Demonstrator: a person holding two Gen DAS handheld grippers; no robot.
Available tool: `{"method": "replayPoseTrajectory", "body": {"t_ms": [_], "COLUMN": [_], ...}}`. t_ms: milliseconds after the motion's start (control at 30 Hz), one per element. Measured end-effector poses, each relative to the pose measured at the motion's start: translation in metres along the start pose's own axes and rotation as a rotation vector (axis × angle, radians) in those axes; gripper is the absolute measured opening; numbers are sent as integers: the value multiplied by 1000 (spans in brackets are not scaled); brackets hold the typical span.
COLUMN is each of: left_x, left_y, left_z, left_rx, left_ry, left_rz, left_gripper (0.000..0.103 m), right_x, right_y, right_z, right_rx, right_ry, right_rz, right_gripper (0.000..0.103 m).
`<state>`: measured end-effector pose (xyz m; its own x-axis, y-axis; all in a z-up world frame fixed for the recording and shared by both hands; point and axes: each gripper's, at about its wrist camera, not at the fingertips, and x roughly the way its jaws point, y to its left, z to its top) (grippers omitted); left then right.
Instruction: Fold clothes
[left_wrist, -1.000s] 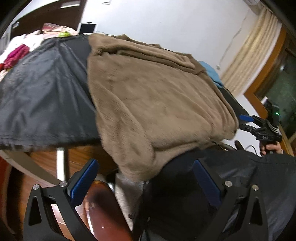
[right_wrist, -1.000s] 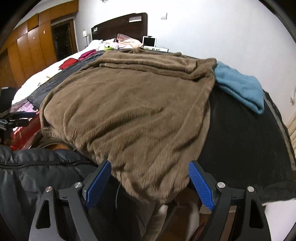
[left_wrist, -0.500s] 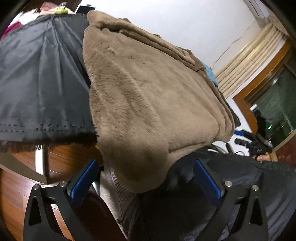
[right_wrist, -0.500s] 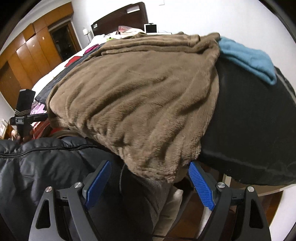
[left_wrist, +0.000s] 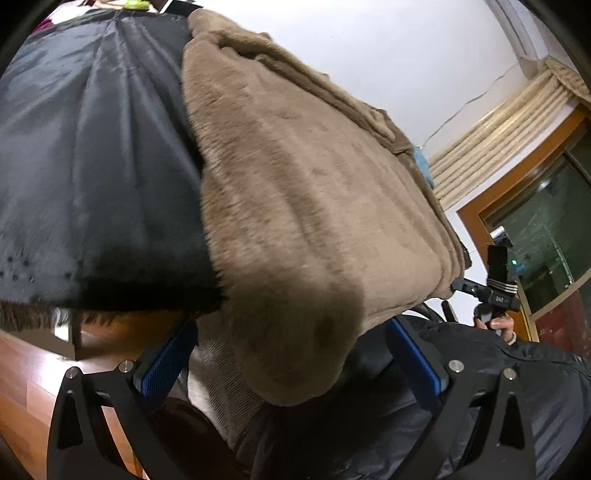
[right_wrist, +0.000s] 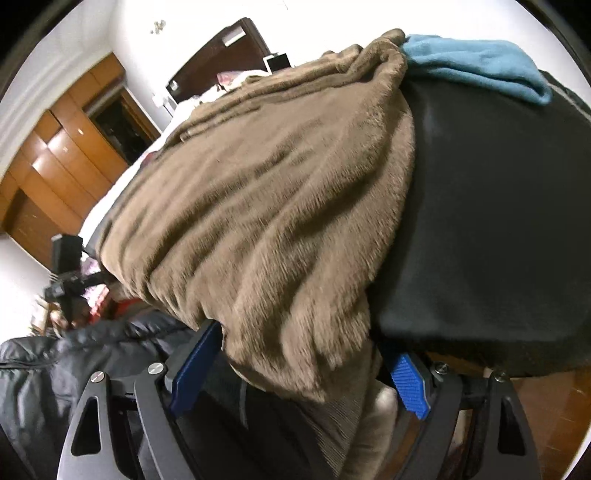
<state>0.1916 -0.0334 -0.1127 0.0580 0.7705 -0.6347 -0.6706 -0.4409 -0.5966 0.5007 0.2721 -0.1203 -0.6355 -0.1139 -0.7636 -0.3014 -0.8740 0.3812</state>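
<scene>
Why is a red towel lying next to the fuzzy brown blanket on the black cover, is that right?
Not quite: the towel is blue, not red. The right wrist view shows it lying next to the fuzzy brown blanket on the black cover.

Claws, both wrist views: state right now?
Left claw: open, brown fleece garment corner hanging between fingers, ungripped.
Right claw: open, same garment's other corner between fingers.

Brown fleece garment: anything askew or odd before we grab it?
Yes. The brown fleece garment droops off the near edge of the black-covered table, and its far end is bunched beside a blue cloth.
</scene>
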Motion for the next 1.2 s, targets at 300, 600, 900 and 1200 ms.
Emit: {"method": "replayPoseTrajectory", "body": {"t_ms": [300,600,900,1200], "left_x": [17,8,-47,-95], "left_y": [-10,-36,-76,-85], "left_z": [-1,-6,11,58], "left_rx": [20,84,160,149], "left_ry": [76,110,-50,-258], "left_rz": [-14,-4,-87,-65], "left_gripper": [64,25,23,23], "right_x": [2,-17,-70,-92], "right_y": [15,40,43,45], "right_z": [-3,-2,23,74], "right_rx": [-93,-270,-224,-169], "right_ry": [7,-22,-302,-499], "right_rz": [20,120,358,324], "right_gripper": [38,28,28,27]}}
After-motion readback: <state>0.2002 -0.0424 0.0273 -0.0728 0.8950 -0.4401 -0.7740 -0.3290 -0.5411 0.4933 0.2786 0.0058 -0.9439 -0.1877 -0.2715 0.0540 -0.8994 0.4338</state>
